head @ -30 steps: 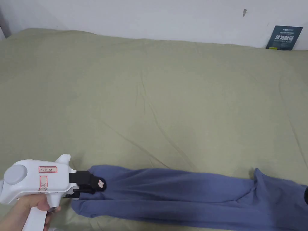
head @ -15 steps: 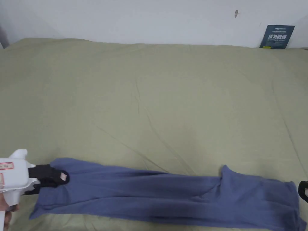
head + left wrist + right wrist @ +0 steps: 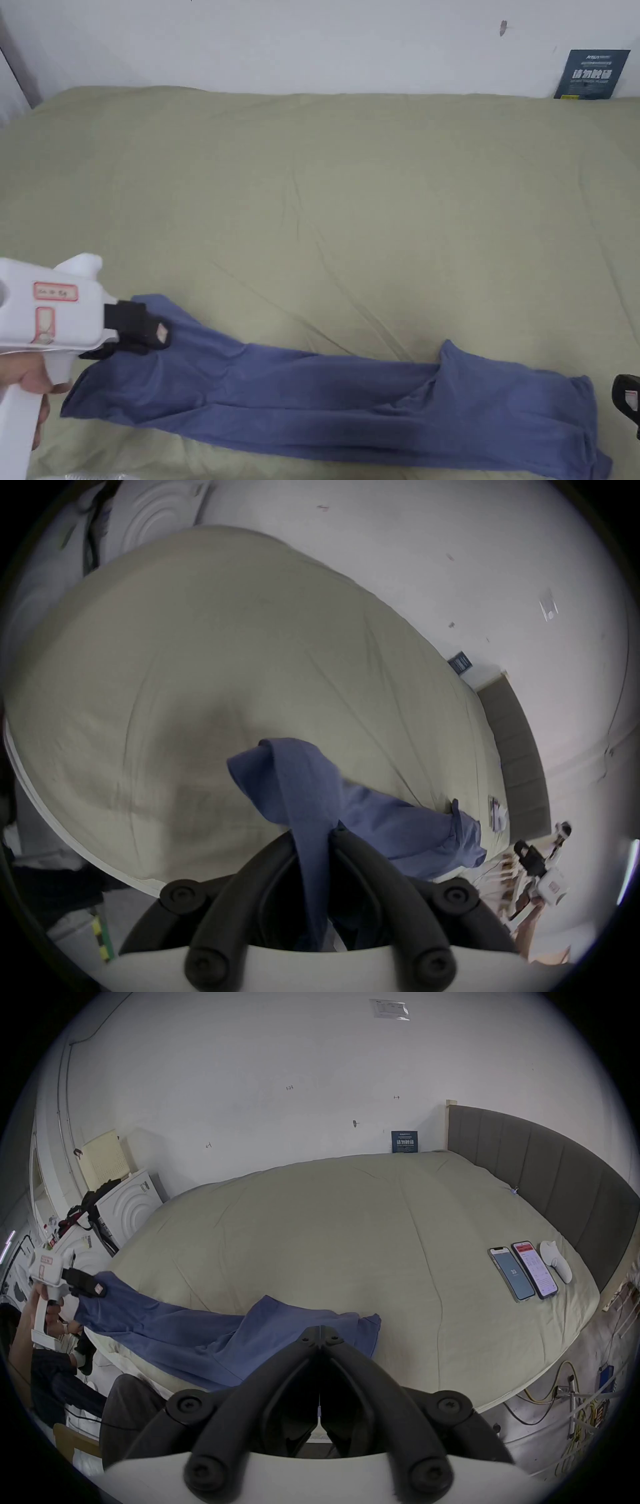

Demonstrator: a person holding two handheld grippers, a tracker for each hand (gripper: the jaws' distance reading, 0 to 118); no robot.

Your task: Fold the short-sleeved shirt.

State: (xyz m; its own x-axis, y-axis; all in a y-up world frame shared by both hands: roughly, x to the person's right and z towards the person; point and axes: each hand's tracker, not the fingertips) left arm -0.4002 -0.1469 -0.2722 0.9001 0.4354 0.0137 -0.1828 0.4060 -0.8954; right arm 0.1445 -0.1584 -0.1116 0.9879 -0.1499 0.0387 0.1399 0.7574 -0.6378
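Clearly the left gripper [image 3: 313, 830] has both jaws pinched on a bunched end of the blue shirt [image 3: 350, 400], raising that end just off the bed [image 3: 375, 187] at the near left. At the far end of the cloth the right gripper [image 3: 320, 1335] has its jaws pressed together with nothing between them, just beside the shirt's right edge, and its tip peeks in at the right border of the head view [image 3: 627, 394]. Judging from this, the step in hand is carrying the held end over to lay the garment straight, or to begin a fold. The next move would call for the right gripper to spread its jaws and catch the free right end, so that the cloth can be drawn taut between the two. The shirt lies along the near edge of the bed as a long, narrow, rumpled band running left to right, doubled along its length, with one flap standing up towards its right part
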